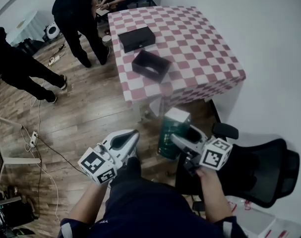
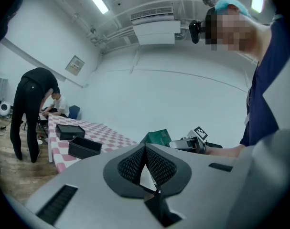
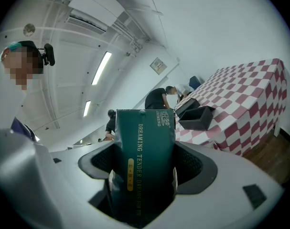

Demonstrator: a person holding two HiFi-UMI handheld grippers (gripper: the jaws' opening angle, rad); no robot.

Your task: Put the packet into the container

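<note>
My right gripper (image 1: 177,141) is shut on a dark green packet (image 1: 171,128) with a white top, held upright over the wooden floor in front of the table. In the right gripper view the packet (image 3: 144,156) stands between the jaws of this gripper (image 3: 145,175), its gold print running lengthwise. An open black container (image 1: 151,65) sits near the front of the checkered table (image 1: 210,58), with a second black box (image 1: 136,37) behind it. My left gripper (image 1: 132,135) is shut and empty, left of the packet. Its pads (image 2: 156,166) meet in the left gripper view.
A black office chair (image 1: 262,175) stands close at my right. Two people in black (image 1: 76,19) stand left of the table, and another sits behind it. Cables (image 1: 38,133) trail over the wooden floor at left.
</note>
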